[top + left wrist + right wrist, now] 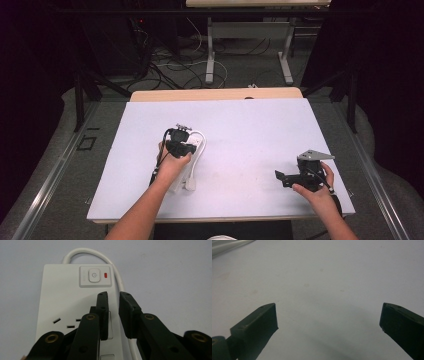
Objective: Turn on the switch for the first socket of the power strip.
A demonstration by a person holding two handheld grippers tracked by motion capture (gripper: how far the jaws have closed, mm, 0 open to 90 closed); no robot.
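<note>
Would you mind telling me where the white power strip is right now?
The power strip lies left of centre on the white table in the high view, directly under the left gripper, far from the right gripper.

Bright, evenly lit white table [250, 130]; dark surroundings; close views soft, slightly blurred.

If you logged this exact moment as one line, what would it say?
left claw: over white power strip, jaws slightly apart, gripping nothing | right claw: open above the white mat | strip's red light: on

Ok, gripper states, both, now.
Left gripper: jaws nearly closed over the power strip, a narrow gap between them, holding nothing visible.
Right gripper: wide open, empty.
</note>
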